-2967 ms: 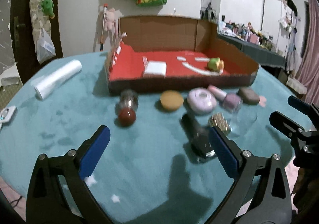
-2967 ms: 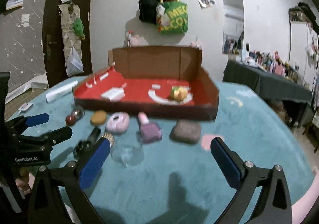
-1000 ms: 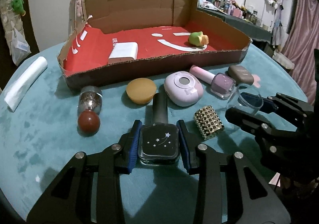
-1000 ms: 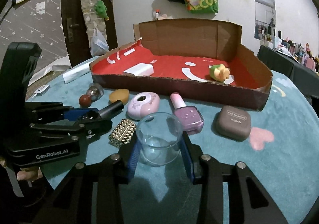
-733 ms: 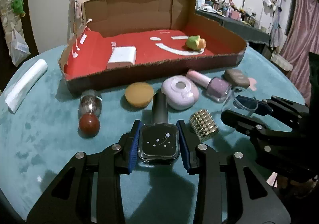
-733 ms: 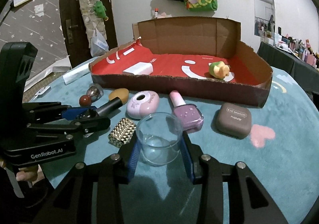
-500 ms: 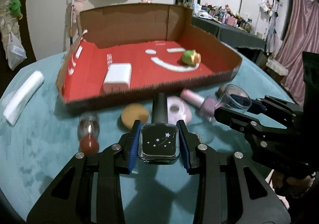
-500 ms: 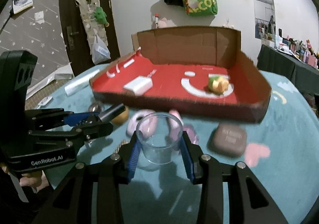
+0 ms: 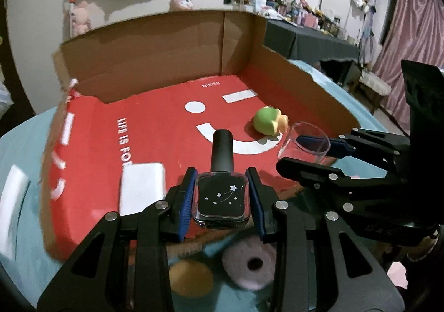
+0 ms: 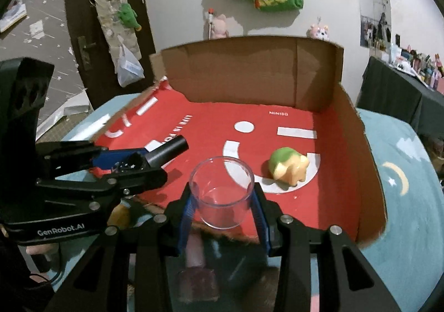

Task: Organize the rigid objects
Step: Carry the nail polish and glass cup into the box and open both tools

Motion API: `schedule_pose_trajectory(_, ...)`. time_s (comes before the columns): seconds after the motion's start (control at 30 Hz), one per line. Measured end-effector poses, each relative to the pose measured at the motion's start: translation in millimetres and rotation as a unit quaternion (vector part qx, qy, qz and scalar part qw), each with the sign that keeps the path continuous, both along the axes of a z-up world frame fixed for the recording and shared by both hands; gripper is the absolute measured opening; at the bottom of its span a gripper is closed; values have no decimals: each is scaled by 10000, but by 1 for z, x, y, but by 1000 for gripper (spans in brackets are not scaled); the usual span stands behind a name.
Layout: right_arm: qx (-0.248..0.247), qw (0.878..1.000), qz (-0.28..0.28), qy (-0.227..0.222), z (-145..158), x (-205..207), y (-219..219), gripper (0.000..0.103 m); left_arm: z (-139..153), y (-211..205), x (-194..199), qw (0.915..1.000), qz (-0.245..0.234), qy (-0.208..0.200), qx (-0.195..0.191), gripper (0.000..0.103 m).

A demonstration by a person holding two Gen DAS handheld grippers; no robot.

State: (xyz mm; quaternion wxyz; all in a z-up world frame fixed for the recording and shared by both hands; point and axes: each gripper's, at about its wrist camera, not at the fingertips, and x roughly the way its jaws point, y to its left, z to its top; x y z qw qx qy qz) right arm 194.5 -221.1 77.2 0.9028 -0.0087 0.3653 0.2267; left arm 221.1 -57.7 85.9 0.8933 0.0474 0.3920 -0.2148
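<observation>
Left hand-held gripper clamps black bottle between its pads.

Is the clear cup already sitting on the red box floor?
No, the right hand-held gripper holds the clear cup above the box's front edge.

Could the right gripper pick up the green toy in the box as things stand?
Probably not: the right gripper is shut on the clear cup, so its jaws are taken. Otherwise the green toy lies unobstructed on the red box floor.
</observation>
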Motion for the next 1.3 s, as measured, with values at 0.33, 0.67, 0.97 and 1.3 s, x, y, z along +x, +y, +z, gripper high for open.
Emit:
schedule_pose_trajectory(0.33, -272, 9989, 136, 354, -18, 29, 1, 42, -24, -12, 34, 9985, -275, 358, 293, 33)
schedule_pose_trajectory(0.67, -469, 9972, 280, 509, -27, 36, 6, 42, -35, -18, 42, 9967, -379, 560, 442, 33)
schedule_pose_trajectory(0.97, -474, 9970, 234, 569, -29, 39, 3, 42, -38, -22, 44, 9964, -399, 475, 574, 33)
schedule_pose_trajectory(1.3, -398, 9969, 223, 645, -31, 41, 1, 43, -38, -22, 43, 9961, -425, 415, 652, 34)
